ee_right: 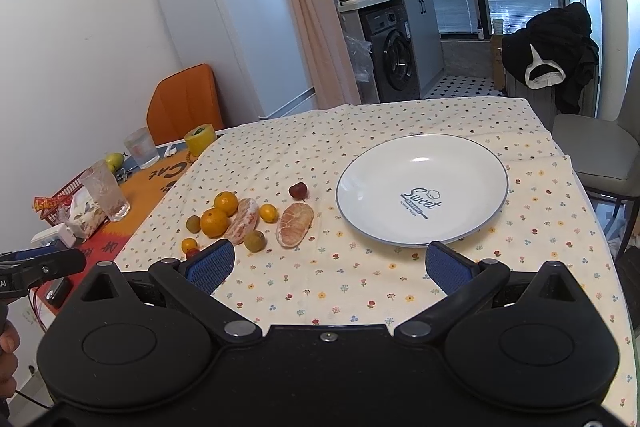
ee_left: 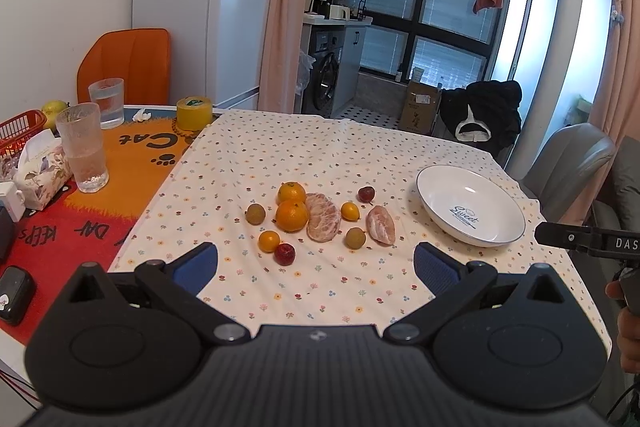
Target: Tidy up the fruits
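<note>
- Fruits lie loose in a cluster on the flowered cloth (ee_left: 320,155) over the tabletop, left of the white plate (ee_left: 440,203); nothing is on the plate
- Far left of the cluster, in the left wrist view, a green-brown small fruit (ee_left: 255,214) sits apart, with a small orange fruit (ee_left: 269,241) and a red fruit (ee_left: 284,253) nearer the camera
- Next come two tangerines (ee_left: 292,215), one behind the other and touching, the nearer one against a peeled citrus piece (ee_left: 323,217)
- Right of that piece lie a small orange-yellow fruit (ee_left: 350,211) and, nearer, a second green-brown fruit (ee_left: 355,237)
- A dark red fruit (ee_left: 366,194) sits farther back, and a second peeled citrus piece (ee_left: 381,225) lies closest to the plate, not touching it
- The plate carries the word "Sweet" in its well
- The left claw (ee_left: 316,263) hovers above the cloth's near part with its blue pads (ee_left: 196,273) wide apart, gripping nothing
- The right claw (ee_right: 330,265) hangs before the plate's near rim, pads likewise spread, empty
- Off the cloth at far left stand two glasses (ee_left: 82,147), a yellow tape roll (ee_left: 194,113) and a red basket (ee_left: 18,131)
</note>
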{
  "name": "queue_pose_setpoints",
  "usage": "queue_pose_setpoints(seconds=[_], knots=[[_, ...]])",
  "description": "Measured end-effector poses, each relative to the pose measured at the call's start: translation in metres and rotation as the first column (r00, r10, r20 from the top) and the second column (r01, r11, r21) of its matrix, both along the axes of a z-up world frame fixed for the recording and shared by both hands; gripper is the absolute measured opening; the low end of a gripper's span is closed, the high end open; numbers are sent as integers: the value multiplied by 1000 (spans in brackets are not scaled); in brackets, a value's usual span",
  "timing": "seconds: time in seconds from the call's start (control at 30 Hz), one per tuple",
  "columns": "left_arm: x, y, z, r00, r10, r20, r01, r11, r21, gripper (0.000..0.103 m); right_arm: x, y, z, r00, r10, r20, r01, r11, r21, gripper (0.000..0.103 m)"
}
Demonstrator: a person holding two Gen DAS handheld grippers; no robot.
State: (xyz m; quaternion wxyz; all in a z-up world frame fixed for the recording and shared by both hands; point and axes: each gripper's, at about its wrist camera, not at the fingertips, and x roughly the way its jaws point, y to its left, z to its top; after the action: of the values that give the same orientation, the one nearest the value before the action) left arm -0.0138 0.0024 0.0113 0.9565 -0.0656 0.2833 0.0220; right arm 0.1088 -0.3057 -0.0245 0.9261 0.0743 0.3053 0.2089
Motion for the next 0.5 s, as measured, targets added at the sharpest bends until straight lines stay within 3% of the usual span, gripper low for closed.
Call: queue_pose_setpoints(seconds=[0.5], knots=[[-1,3,2,1000,14,3,-14,1000,-6,103,1,1,-3,1000,-5,3,5,1000,-4,103]])
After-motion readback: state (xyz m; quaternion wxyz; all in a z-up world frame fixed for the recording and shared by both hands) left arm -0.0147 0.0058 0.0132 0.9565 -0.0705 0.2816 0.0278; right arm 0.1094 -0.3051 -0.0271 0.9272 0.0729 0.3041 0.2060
